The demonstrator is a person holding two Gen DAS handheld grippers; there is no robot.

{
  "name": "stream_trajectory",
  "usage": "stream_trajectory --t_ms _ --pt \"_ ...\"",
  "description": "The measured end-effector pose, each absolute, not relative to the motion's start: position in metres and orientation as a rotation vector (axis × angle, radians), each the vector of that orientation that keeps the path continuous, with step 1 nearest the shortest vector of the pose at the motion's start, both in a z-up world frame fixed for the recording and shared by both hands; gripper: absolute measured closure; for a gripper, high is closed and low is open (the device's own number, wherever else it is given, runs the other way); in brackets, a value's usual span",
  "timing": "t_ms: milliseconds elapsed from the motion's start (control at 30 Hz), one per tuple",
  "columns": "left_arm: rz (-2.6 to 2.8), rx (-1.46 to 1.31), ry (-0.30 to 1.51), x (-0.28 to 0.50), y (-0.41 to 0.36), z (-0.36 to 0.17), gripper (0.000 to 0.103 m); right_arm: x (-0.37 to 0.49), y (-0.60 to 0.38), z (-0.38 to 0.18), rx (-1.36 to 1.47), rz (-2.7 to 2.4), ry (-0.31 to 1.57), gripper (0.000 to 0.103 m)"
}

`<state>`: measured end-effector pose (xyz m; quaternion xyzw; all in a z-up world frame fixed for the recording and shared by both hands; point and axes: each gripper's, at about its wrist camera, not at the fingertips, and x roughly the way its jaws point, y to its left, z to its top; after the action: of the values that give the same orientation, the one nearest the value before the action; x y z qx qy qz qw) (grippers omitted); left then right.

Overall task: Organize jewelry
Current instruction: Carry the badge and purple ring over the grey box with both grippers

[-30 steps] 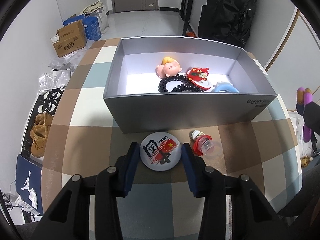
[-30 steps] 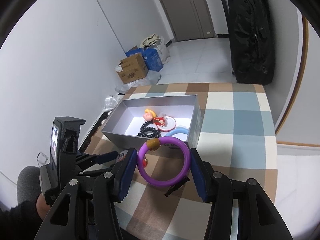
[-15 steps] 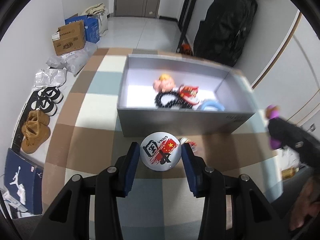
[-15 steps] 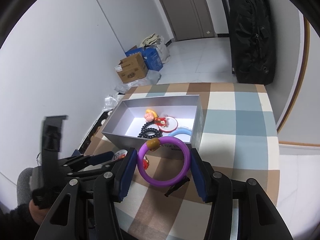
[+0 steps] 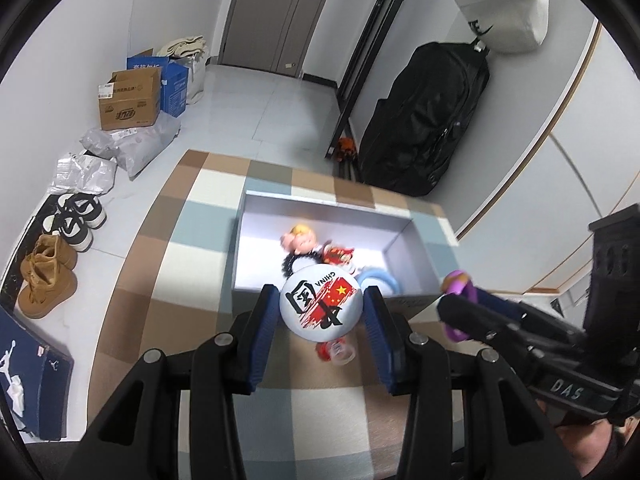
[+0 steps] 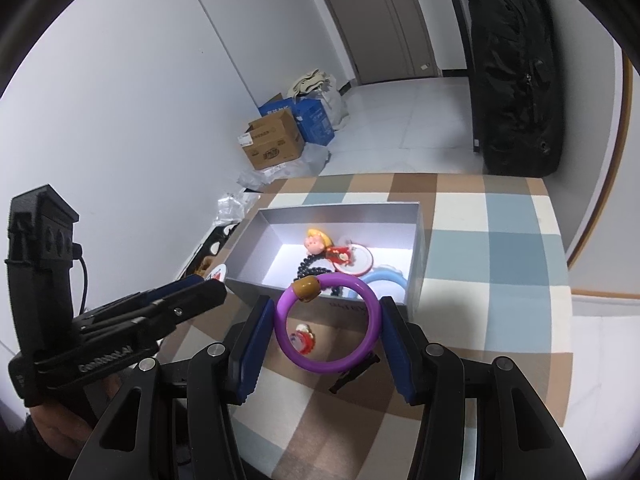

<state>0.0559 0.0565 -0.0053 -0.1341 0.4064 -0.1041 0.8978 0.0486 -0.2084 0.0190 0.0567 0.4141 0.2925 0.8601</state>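
My left gripper (image 5: 321,308) is shut on a round white badge (image 5: 321,305) with a red flag print, held in the air in front of the grey box (image 5: 256,216). My right gripper (image 6: 327,330) is shut on a purple bangle (image 6: 370,336) with a brown bead, also held above the table near the box (image 6: 418,256). Inside the box lie a blond doll charm (image 6: 316,240), a black bead bracelet (image 6: 310,270), a red and white badge (image 6: 352,258) and a blue ring (image 6: 386,278). A small red charm (image 6: 302,340) lies on the checked tablecloth in front of the box.
The table has a checked brown, blue and white cloth (image 6: 500,240). On the floor to the left are cardboard boxes (image 5: 128,100), bags and shoes (image 5: 48,276). A black bag (image 5: 424,116) leans on the far wall. My right gripper shows at the right of the left wrist view (image 5: 468,312).
My left gripper has lifted the badge off the table and risen well above it. My right gripper holds the bangle in nearly the same place.
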Motion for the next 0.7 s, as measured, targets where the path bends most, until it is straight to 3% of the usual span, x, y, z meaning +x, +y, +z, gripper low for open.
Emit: stream_trajectory --t_ms 700 --pt "-0.212 -0.335 0.834 0.100 0.060 0.000 0.065 0.100 -0.188 0.026 0.115 0.572 0.855 0.051"
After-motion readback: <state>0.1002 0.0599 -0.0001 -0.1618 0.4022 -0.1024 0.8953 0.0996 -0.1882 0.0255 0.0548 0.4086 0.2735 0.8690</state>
